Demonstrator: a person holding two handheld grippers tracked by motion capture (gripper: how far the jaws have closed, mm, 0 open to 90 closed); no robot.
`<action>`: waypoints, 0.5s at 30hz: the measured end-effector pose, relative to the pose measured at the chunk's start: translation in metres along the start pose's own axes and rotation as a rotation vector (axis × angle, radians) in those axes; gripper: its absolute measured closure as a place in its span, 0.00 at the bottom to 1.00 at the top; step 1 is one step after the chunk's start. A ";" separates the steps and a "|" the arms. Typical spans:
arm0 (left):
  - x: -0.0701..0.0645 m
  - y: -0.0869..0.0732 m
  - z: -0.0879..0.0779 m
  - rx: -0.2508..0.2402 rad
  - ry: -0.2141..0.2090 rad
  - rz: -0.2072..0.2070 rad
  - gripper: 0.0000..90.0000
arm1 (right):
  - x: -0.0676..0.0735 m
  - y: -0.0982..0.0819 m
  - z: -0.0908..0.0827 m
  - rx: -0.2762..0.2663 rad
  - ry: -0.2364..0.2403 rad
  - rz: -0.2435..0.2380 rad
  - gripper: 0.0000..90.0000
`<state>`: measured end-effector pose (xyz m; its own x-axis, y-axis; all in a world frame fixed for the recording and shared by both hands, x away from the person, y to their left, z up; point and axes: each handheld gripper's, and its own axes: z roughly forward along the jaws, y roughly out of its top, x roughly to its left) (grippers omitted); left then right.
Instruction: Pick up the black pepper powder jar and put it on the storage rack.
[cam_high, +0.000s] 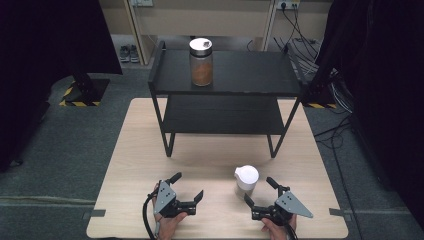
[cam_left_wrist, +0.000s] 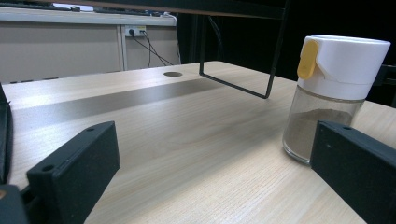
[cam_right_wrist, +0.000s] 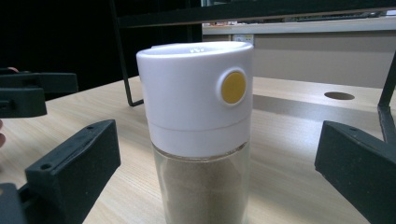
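The white-capped shaker jar (cam_high: 247, 178) stood upright on the wooden surface (cam_high: 140, 150), at the near right, in front of the 2-tier black rack (cam_high: 225, 90). The right gripper (cam_high: 263, 194) rested just near of the jar with both jaws spread wide, gripping nothing; in the right gripper view the jar (cam_right_wrist: 198, 135) sat centred between the jaws. The left gripper (cam_high: 188, 187) lay to the left of the jar, also open and empty, with the jar (cam_left_wrist: 334, 93) visible beyond its right jaw.

Risks judged from this position:

1. Tipping. The jar was tall and narrow, with a heavy cap above a glass body. If 1 jaw touched it before the other, the jar could be pushed over or slid across the surface.
2. Slipping. A grasp on the smooth glass below the cap could slip once lifted; a grasp on the cap could press the yellow button (cam_right_wrist: 233, 87) and release powder.
3. Collision. A second jar (cam_high: 201, 61) already stood on the rack's top shelf. A careless placement there could knock it, and the rack's legs narrowed the approach to the lower shelf.
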<state>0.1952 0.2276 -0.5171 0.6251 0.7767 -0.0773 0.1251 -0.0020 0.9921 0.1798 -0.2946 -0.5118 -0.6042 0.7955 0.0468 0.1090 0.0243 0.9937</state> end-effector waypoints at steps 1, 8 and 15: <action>0.000 0.000 0.000 0.000 0.000 -0.001 0.01 | 0.000 0.000 0.002 0.003 0.003 -0.003 0.00; 0.000 0.000 0.000 0.001 0.000 -0.002 0.01 | 0.000 0.002 0.009 0.007 0.008 -0.019 0.00; 0.000 0.000 0.000 -0.002 0.000 -0.004 0.01 | 0.002 0.003 0.019 0.023 0.022 -0.035 0.00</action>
<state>0.1950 0.2279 -0.5174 0.6246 0.7767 -0.0811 0.1262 0.0020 0.9920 0.1939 -0.2811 -0.5111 -0.6249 0.7806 0.0143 0.1054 0.0662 0.9922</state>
